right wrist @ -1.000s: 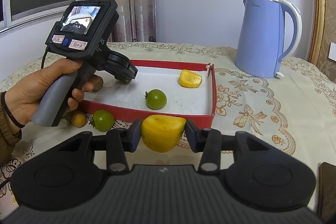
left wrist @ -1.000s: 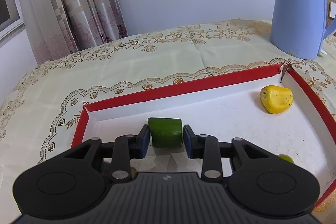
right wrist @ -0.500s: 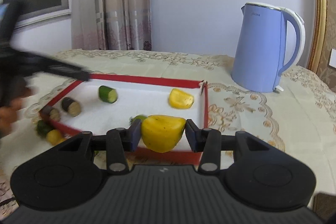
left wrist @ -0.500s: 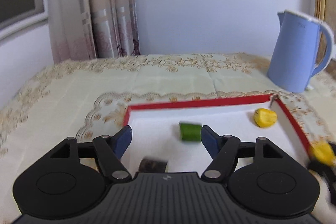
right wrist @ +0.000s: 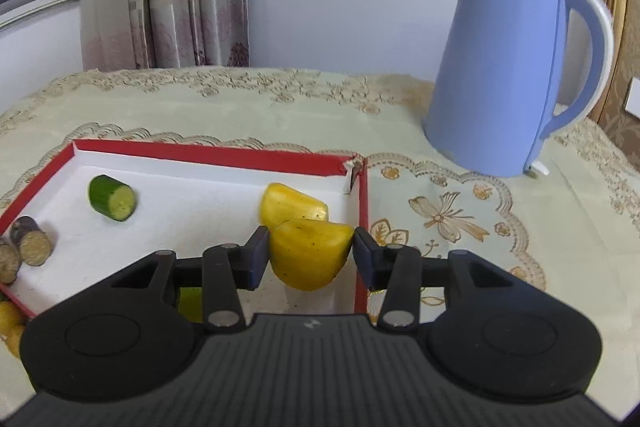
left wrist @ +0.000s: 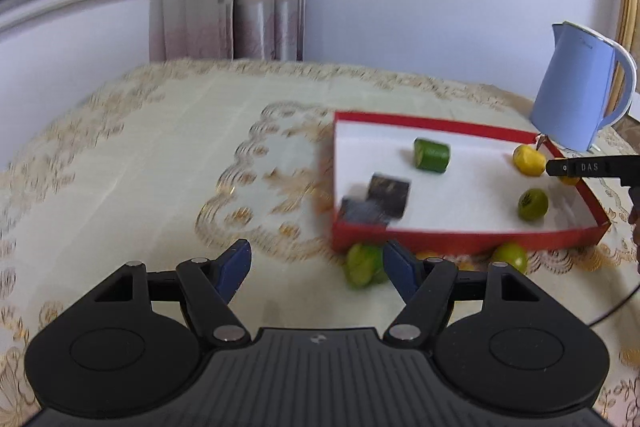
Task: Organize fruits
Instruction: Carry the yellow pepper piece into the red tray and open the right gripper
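The right gripper (right wrist: pixel 312 253) clamps a yellow fruit piece (right wrist: pixel 310 253) between its blue pads, above the near right corner of the red tray (right wrist: pixel 216 157). It hangs just in front of a second yellow piece (right wrist: pixel 292 205) that lies in the tray, so I judge that the person groups the yellow ones together. A cucumber piece (right wrist: pixel 112 198) and two dark brown pieces (right wrist: pixel 30 241) lie further left in the tray.

The left gripper (left wrist: pixel 316 267) is spread wide and holds nothing. It points low toward a green fruit (left wrist: pixel 362 265) on the tablecloth (left wrist: pixel 160 155), just outside the tray wall, probably the next one to collect. The blue kettle (right wrist: pixel 508 75) stands apart, behind the tray.
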